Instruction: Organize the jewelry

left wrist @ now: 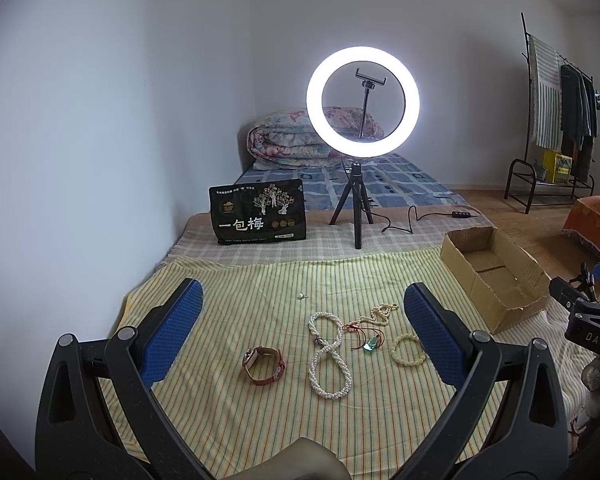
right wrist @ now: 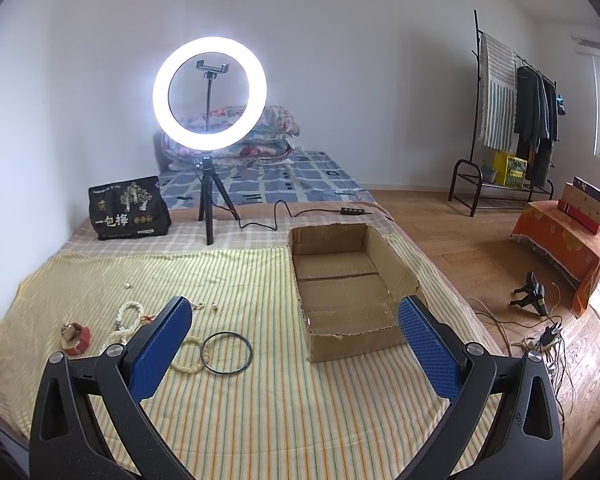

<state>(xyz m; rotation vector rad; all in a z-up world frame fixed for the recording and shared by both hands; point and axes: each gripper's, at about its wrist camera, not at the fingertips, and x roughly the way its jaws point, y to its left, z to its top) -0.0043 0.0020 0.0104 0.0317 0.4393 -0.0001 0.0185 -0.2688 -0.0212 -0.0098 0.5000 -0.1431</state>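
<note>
Cloth: yellow striped cloth (left wrist: 260,420) spread over the near part of a low mattress; all jewelry lies on it.
Left gripper: left gripper (left wrist: 302,336) hangs above the cloth's near middle, blue pads spread wide, nothing between them.
Right gripper: right gripper (right wrist: 296,340) also spread wide and holding nothing, above the cloth's right half, facing the box.
Watch: wristwatch with reddish-brown strap (left wrist: 263,365) lies toward the cloth's near left, apart from the beads.
Pearl necklace: long white bead strand (left wrist: 327,354) twisted in a figure-eight, just right of the watch.
Pendant: red cord with a small green pendant (left wrist: 370,343) just beside the strand, touching a cream bead string (left wrist: 382,312) farther back.
Bracelet: pale bead bracelet (left wrist: 409,349) close to the left gripper's right finger; in the right wrist view it overlaps a thin dark ring bangle (right wrist: 227,354).
Small pieces: a tiny pale item (left wrist: 303,297) alone toward the cloth's middle; too small to identify.
Box: open cardboard box (right wrist: 396,264) at the cloth's right edge, nothing visible inside.
Background: lit ring light on a tripod (left wrist: 362,102) beyond the cloth's far edge, black printed bag (left wrist: 258,212) to its left, folded quilt (left wrist: 288,140) at the far wall, clothes rack (right wrist: 516,112) at the room's right.
</note>
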